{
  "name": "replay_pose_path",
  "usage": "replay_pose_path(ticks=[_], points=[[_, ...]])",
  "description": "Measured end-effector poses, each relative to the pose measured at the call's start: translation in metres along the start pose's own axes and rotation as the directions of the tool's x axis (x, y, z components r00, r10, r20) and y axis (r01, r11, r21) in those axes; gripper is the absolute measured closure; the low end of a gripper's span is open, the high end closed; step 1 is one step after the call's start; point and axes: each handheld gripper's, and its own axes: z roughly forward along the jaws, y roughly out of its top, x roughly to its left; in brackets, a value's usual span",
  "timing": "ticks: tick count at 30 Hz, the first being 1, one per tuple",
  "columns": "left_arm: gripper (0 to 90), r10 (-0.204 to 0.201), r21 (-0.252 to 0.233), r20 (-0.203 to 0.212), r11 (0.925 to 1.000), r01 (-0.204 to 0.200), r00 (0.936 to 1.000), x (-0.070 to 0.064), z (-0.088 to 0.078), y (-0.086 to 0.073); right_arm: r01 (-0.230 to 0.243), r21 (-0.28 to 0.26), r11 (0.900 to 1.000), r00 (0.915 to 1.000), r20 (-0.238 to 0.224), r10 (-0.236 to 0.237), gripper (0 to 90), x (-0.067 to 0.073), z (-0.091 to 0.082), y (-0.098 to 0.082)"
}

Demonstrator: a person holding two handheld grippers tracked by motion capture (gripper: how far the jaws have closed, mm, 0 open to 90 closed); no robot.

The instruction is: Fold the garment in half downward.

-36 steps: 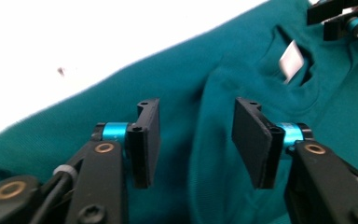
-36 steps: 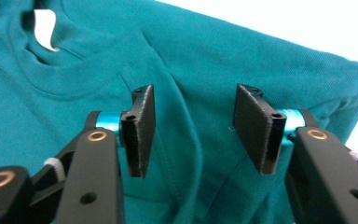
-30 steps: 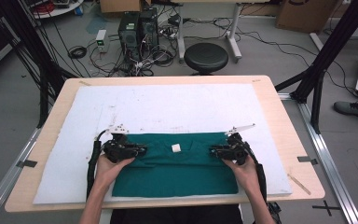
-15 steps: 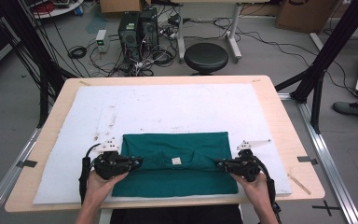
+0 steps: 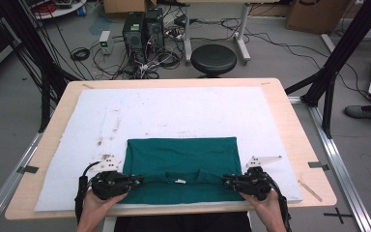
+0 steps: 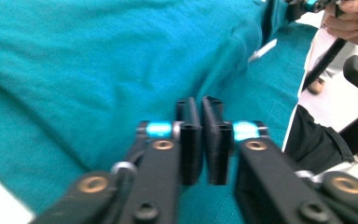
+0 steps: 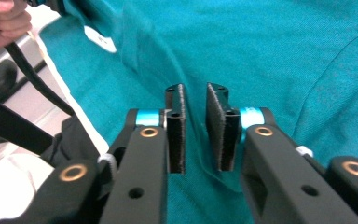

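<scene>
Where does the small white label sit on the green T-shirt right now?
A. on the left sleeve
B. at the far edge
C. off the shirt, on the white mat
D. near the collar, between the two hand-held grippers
D: the white label lies by the collar of the green T-shirt, midway between the left hand-held gripper and the right hand-held gripper.

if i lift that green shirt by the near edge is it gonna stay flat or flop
Probably flop: the green shirt is thin cloth, already folded over itself with soft creases near the white tag. It looks light, so it should drape from any pinched points. On the white mat it would likely bunch rather than slide if pushed.
</scene>
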Motion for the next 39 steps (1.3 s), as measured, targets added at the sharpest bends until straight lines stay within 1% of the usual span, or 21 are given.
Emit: replay_pose_path(ticks=[2, 3, 4, 6, 7, 9, 12, 13, 14, 15, 20, 22, 23, 24, 26, 27, 29, 32, 35, 38, 39], points=[[70.0, -0.003, -0.041, -0.007, 0.9992, 0.002, 1.0, 0.0, -0.006, 0.003, -0.009, -0.028, 1.0, 1.0, -0.003, 0.009, 71.8, -0.001, -0.004, 0.001], [67.5, -0.003, -0.06, -0.014, 0.9982, 0.002, 0.9999, 0.0, -0.007, 0.005, -0.017, -0.042, 0.999, 0.9999, -0.003, 0.016, 70.9, -0.001, -0.006, 0.002], [64.6, 0.0, -0.079, -0.031, 0.9968, -0.003, 0.9995, -0.001, -0.008, 0.008, -0.015, -0.058, 0.998, 0.9999, 0.003, 0.015, 68.3, -0.001, -0.007, 0.004], [58.4, 0.004, -0.094, -0.072, 0.9955, -0.011, 0.9974, -0.001, -0.006, 0.012, -0.01, -0.078, 0.997, 0.9996, 0.026, 0.012, 63.8, -0.001, -0.007, 0.009], [57.7, 0.005, -0.094, -0.085, 0.9955, -0.013, 0.9964, -0.001, -0.002, 0.014, -0.011, -0.082, 0.997, 0.9994, 0.032, 0.014, 61.7, -0.002, -0.006, 0.011], [56.2, 0.016, -0.069, -0.107, 0.9974, -0.024, 0.9942, -0.002, 0.007, 0.017, -0.007, -0.085, 0.996, 0.9987, 0.05, 0.011, 60.5, 0.0, 0.0, 0.015], [52.8, 0.041, -0.023, -0.096, 0.9988, -0.043, 0.9946, -0.006, 0.023, 0.019, 0.018, -0.044, 0.999, 0.9978, 0.065, -0.015, 57.3, 0.005, 0.014, 0.021], [52.2, 0.041, -0.023, -0.096, 0.9988, -0.043, 0.9946, -0.006, 0.023, 0.019, 0.018, -0.044, 0.999, 0.9978, 0.065, -0.015, 57.3, 0.005, 0.014, 0.021], [52.0, 0.065, -0.001, -0.093, 0.9979, -0.065, 0.9936, -0.011, 0.028, 0.017, 0.037, -0.021, 0.999, 0.9973, 0.064, -0.036, 56.3, 0.01, 0.021, 0.022], [51.8, 0.078, 0.013, -0.087, 0.9969, -0.077, 0.9931, -0.014, 0.031, 0.016, 0.047, -0.014, 0.999, 0.9965, 0.07, -0.046, 55.5, 0.012, 0.023, 0.021], [50.7, 0.126, 0.08, -0.091, 0.9896, -0.119, 0.9878, -0.024, 0.034, 0.002, 0.093, 0.03, 0.995, 0.9908, 0.096, -0.095, 53.2, 0.023, 0.027, 0.011], [51.1, 0.157, 0.113, -0.092, 0.9827, -0.147, 0.9833, -0.027, 0.035, -0.001, 0.121, 0.071, 0.99, 0.9838, 0.125, -0.129, 53.1, 0.026, 0.029, 0.007], [51.1, 0.167, 0.118, -0.093, 0.9807, -0.156, 0.9816, -0.028, 0.035, -0.001, 0.144, 0.067, 0.987, 0.9791, 0.135, -0.152, 52.9, 0.028, 0.029, 0.004], [51.0, 0.177, 0.124, -0.092, 0.9785, -0.165, 0.98, -0.029, 0.035, -0.001, 0.147, 0.067, 0.987, 0.9788, 0.134, -0.155, 52.6, 0.028, 0.029, 0.004], [50.0, 0.175, 0.13, -0.085, 0.978, -0.163, 0.9809, -0.03, 0.035, 0.001, 0.141, 0.065, 0.988, 0.9819, 0.119, -0.148, 50.5, 0.027, 0.027, 0.005], [49.1, 0.174, 0.121, -0.087, 0.9792, -0.163, 0.981, -0.03, 0.034, 0.001, 0.133, 0.063, 0.989, 0.9831, 0.118, -0.14, 49.5, 0.026, 0.027, 0.005], [47.9, 0.167, 0.082, -0.096, 0.9838, -0.159, 0.9812, -0.029, 0.03, 0.002, 0.128, 0.047, 0.991, 0.9835, 0.123, -0.133, 47.5, 0.025, 0.024, 0.006], [45.1, 0.142, 0.023, -0.115, 0.9899, -0.14, 0.9833, -0.025, 0.022, 0.006, 0.12, 0.007, 0.993, 0.9825, 0.143, -0.119, 43.8, 0.022, 0.019, 0.007], [41.7, 0.126, -0.016, -0.134, 0.9915, -0.129, 0.983, -0.019, 0.015, 0.012, 0.104, -0.03, 0.994, 0.9826, 0.157, -0.098, 40.3, 0.017, 0.013, 0.009], [37.9, 0.102, -0.053, -0.155, 0.9923, -0.112, 0.9826, -0.014, 0.01, 0.018, 0.093, -0.05, 0.994, 0.982, 0.169, -0.084, 37.0, 0.013, 0.009, 0.01], [35.9, 0.102, -0.053, -0.155, 0.9923, -0.112, 0.9826, -0.014, 0.01, 0.018, 0.093, -0.05, 0.994, 0.982, 0.169, -0.084, 37.0, 0.013, 0.009, 0.01]])
